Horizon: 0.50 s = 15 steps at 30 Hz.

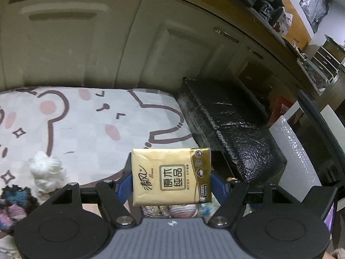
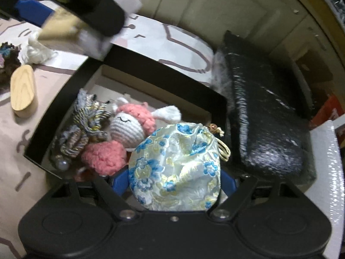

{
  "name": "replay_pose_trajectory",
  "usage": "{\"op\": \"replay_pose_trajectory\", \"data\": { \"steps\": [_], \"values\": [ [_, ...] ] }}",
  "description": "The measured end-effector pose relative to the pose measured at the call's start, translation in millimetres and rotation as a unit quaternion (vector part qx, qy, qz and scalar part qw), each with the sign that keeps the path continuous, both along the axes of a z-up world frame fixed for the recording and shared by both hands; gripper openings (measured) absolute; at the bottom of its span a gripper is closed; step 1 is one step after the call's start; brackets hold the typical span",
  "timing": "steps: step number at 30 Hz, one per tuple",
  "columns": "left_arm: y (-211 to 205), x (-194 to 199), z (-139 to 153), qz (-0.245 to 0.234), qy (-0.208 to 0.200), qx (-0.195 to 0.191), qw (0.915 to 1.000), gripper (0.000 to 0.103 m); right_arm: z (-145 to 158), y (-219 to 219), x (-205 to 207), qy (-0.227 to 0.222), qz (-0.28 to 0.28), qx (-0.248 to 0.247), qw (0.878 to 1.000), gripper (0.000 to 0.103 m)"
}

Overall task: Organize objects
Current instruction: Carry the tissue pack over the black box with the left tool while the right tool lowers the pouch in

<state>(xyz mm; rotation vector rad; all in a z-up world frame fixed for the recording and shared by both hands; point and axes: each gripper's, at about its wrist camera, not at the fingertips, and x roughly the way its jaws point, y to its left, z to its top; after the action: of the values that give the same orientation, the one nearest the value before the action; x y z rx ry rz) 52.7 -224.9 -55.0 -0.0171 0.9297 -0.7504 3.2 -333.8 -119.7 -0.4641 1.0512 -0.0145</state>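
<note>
Left claw (image 1: 171,178) is clamped on a flat gold tissue pack (image 1: 171,176), long side running up out of the jaws, above the box's near end. Right claw (image 2: 174,178) grips a blue-flowered silk drawstring pouch (image 2: 175,168), right over the black open box (image 2: 151,62) of crochet toys, drawstring end pointing away-right.

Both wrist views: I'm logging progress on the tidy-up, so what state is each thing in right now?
Left gripper: shut on the gold tissue pack.
Gold tissue pack: held up between the fingers.
Right gripper: shut on the floral pouch.
Floral pouch: held over the black box, drawstring end gathered.
Black box: open, lidless.
Crochet doll: lying in the box.
Wooden oval piece: lying flat outside the box.
</note>
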Motion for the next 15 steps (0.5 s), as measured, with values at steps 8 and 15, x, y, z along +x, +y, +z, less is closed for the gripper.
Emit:
{"op": "replay_pose_trajectory", "data": {
  "steps": [8,15],
  "values": [
    [-16,10,-18,-0.01,0.017,0.001,0.9998,0.073,-7,-22,7,0.016,-0.047,0.085,0.995,0.085],
    [-24,21,-31,0.013,0.032,0.009,0.9994,0.073,11,-36,0,-0.002,-0.07,0.139,0.988,0.089]
  ]
}}
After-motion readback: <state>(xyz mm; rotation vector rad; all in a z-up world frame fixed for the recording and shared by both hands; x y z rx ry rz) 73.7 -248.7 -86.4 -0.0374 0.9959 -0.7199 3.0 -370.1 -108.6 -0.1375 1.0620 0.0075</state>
